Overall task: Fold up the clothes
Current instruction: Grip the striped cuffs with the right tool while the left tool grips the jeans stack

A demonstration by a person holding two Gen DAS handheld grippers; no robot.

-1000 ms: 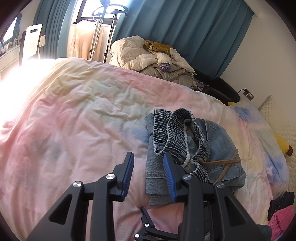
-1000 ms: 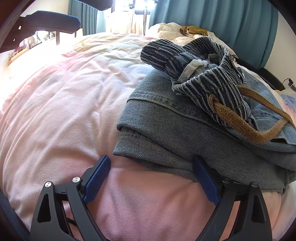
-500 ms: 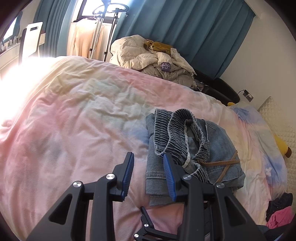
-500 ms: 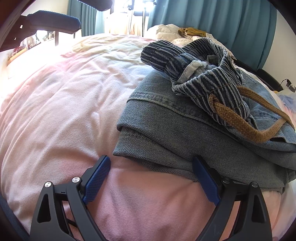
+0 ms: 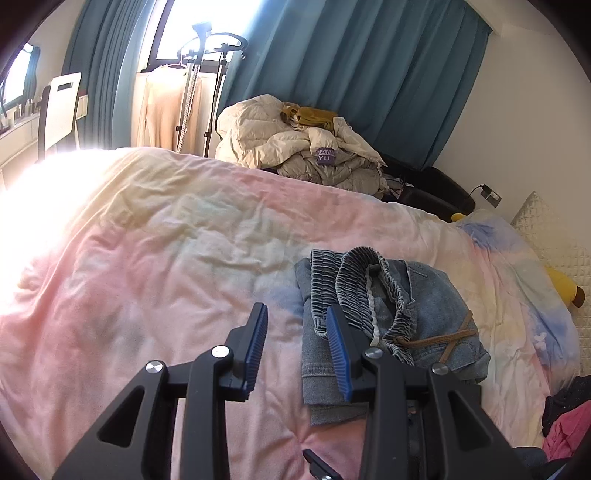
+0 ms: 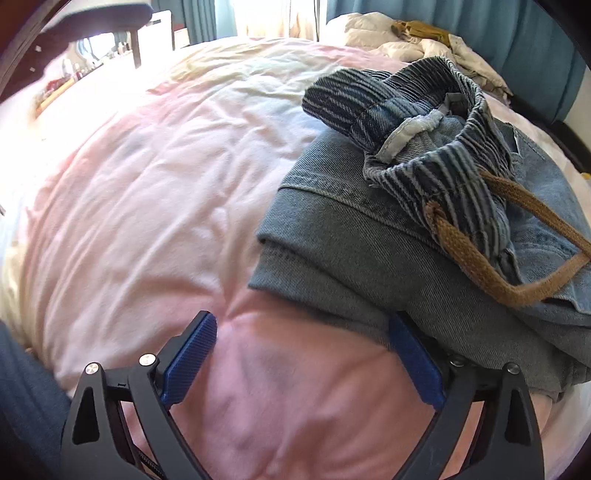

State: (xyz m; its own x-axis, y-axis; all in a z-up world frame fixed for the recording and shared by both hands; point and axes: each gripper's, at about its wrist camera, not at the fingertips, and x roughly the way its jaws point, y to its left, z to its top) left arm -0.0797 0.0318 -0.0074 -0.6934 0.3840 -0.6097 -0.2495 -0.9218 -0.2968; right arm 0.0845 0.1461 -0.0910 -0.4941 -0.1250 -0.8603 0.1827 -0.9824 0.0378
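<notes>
Right of centre on the pastel pink quilted bedspread (image 5: 155,266) I see folded blue denim trousers with a brown drawstring (image 5: 388,332). My left gripper (image 5: 297,347) hovers above, jaws narrowly parted, empty; my right gripper (image 6: 303,358) gapes wide beside their near edge.

Strong daylight is admitted through the bright window (image 5: 207,29) at the upper left of the left wrist view, and the pink pastel quilted bedcover (image 5: 147,258) is blown out to white glare along the left edge. In the right wrist view the same overexposure is seen at the upper left, while slight motion blur is noted throughout. Straight lines are bowed by fisheye distortion, and the corners are vignetted black.
</notes>
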